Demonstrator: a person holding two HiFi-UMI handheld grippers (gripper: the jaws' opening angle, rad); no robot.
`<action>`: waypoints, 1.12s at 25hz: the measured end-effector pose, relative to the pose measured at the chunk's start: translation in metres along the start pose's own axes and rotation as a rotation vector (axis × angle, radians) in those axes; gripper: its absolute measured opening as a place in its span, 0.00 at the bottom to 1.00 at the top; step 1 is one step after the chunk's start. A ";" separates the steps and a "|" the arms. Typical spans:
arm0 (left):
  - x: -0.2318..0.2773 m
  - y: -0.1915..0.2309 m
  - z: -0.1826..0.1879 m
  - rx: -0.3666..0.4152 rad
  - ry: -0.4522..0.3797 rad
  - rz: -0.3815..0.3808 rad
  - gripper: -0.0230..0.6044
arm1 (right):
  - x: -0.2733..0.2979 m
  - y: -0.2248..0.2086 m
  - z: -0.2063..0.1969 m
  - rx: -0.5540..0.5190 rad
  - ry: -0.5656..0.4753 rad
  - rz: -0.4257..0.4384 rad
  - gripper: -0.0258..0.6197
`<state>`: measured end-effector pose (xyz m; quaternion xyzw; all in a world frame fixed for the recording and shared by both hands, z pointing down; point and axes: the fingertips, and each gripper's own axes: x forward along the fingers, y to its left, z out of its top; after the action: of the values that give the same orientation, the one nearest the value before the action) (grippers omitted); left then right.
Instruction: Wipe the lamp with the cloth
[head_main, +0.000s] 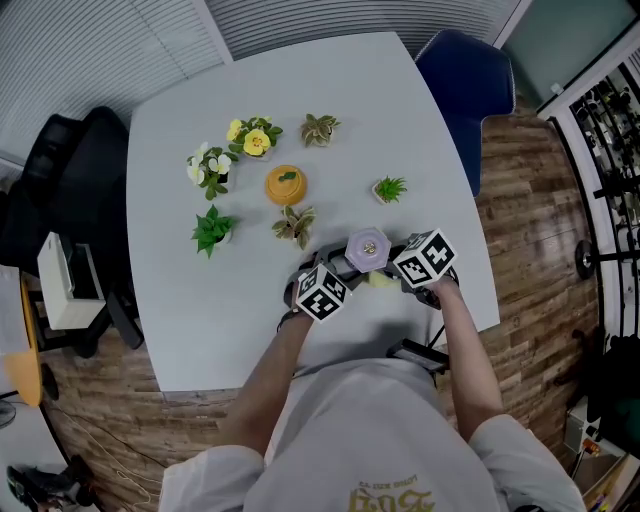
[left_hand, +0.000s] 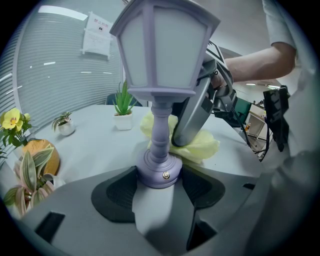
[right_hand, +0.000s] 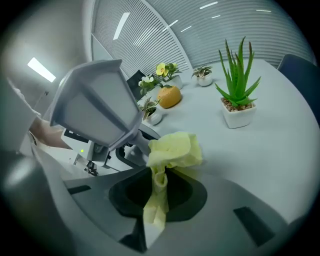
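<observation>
left gripper (left_hand: 159, 186) is clamping the lilac lantern-shaped lamp (left_hand: 162, 55) by its base, right gripper (right_hand: 156, 197) is pinching the crumpled yellow cloth (left_hand: 200, 145) at the stem's 3 o'clock; a hard sideways wipe is likely risking tipping.

An office: slatted blinds (head_main: 100, 50), white table (head_main: 380, 110), blue chair (head_main: 465, 80).

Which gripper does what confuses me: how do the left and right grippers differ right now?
The left gripper clamps the lamp by its round base; the right gripper pinches the yellow cloth. The left gripper's jaws stand wide apart around that base; the right gripper's jaws are nearly together on the thin fabric. Both are closed on something, and they meet at the lamp, with the cloth bunched by its stem.
</observation>
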<state>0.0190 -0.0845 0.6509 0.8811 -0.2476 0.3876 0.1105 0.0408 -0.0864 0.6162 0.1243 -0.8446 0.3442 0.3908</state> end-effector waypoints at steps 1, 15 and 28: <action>0.000 0.000 0.000 0.000 0.000 0.000 0.49 | 0.000 0.001 -0.002 0.001 0.010 0.012 0.12; 0.000 -0.001 0.000 0.000 0.000 0.001 0.49 | 0.009 0.013 -0.011 -0.080 0.055 0.014 0.12; 0.000 0.000 0.000 0.000 0.000 -0.001 0.49 | 0.012 0.019 -0.013 -0.062 0.075 0.037 0.12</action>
<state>0.0196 -0.0844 0.6510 0.8812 -0.2470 0.3876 0.1109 0.0310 -0.0634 0.6219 0.0833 -0.8420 0.3293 0.4192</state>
